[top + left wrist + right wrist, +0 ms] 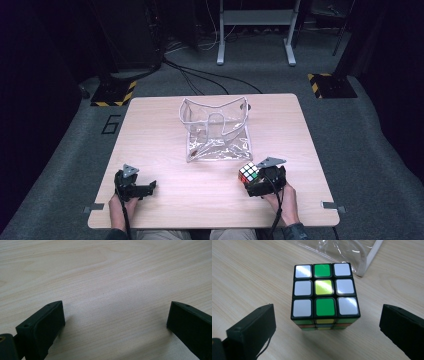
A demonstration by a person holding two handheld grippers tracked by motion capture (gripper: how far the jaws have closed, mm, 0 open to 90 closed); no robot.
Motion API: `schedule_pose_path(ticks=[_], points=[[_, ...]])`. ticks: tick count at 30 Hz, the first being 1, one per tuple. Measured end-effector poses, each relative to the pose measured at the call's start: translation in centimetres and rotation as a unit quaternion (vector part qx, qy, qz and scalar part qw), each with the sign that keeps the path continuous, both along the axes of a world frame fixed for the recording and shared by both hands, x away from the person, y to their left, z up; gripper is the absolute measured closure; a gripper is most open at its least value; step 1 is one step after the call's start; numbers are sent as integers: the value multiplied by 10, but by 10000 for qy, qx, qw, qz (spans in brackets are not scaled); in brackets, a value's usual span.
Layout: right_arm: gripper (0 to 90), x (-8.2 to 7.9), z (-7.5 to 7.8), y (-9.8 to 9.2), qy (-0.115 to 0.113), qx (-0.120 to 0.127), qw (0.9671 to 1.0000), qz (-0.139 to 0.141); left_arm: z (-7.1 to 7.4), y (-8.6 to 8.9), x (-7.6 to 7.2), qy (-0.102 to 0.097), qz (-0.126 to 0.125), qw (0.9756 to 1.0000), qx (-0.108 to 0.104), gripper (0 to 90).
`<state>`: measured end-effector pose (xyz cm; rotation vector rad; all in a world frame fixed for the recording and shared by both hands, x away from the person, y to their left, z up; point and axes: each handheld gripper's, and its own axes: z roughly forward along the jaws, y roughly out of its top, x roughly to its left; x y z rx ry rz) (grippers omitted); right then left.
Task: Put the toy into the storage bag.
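Two black jaws of the right tongs [327, 322] sit closest to the lens in the right gripper view, spread wide with the scrambled 3x3 puzzle cube with black edges and coloured stickers [325, 293] standing on the desk between them, not touched by either jaw as far as I can see. Its top face is mostly white squares with a green-yellow-green stripe down the middle. From the high view the cube [249, 173] sits near the front-right part of the light wooden desk [165, 130], just off the front edge of the clear plastic zip pouch with white trim [216, 131], which sits roughly mid-desk and gapes open at the top.

Over at the front-left corner, the left tongs [148, 187] rest low on the desk, held by the person's left hand [121, 204]. Its jaws are spread too, with just bare wood grain between them in the left gripper view. Right hand [286, 197] holds the other one.
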<state>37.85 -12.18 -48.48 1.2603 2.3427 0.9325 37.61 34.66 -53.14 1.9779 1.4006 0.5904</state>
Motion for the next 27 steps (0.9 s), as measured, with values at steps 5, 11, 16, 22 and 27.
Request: schedule_pose_path(ticks=[5, 11, 16, 22, 27], points=[[0, 8, -5, 5, 108, 31, 9999, 18, 0, 0, 0, 1, -5, 10000, 5, 15], [0, 17, -15, 9, 268, -5, 9996, 53, 0, 0, 0, -18, -3, 10000, 5, 17], [0, 21, -23, 13, 338, -41, 9994, 111, 0, 0, 0, -20, -2, 10000, 9, 18], [124, 21, -26, 14, 307, -105, 9995, -5, 0, -1, 0, -23, -3, 10000, 17, 18], [256, 21, -26, 12, 302, -121, 9995, -20, 0, 0, 0, -22, -6, 10000, 17, 18]])
